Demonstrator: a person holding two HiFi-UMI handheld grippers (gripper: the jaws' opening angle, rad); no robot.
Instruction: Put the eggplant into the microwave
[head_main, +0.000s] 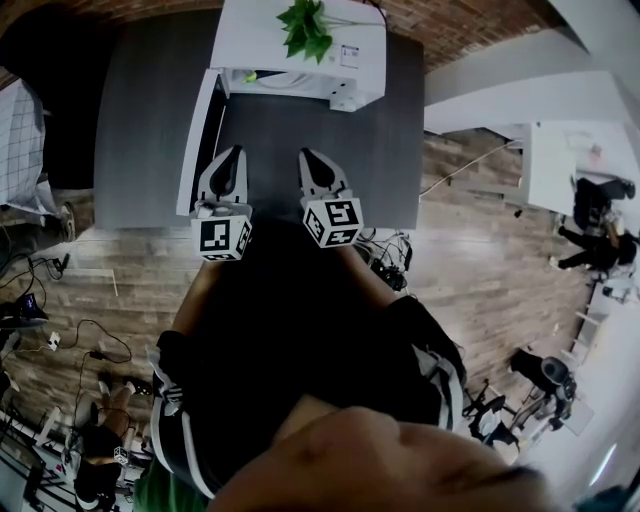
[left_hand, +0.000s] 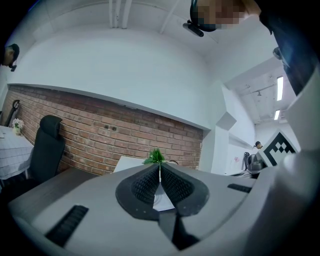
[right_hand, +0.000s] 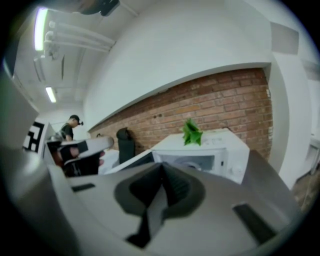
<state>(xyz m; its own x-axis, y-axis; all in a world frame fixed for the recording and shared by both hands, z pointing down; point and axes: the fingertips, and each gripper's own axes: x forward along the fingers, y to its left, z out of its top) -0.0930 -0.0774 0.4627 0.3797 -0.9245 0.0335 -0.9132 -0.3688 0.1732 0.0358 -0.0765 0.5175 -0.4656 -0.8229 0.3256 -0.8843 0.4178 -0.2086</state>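
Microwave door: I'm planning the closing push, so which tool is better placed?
Probably left: the left tool hangs beside the open door on the microwave's left side; the right tool is farther off.

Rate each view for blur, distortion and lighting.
Head view: strong fisheye, dark corners, a large out-of-focus shape along the bottom. Left gripper view: sharp, with bright ceiling lights at the right. Right gripper view: soft throughout, the microwave smeared.

No legible txt, labels or nos. anywhere.
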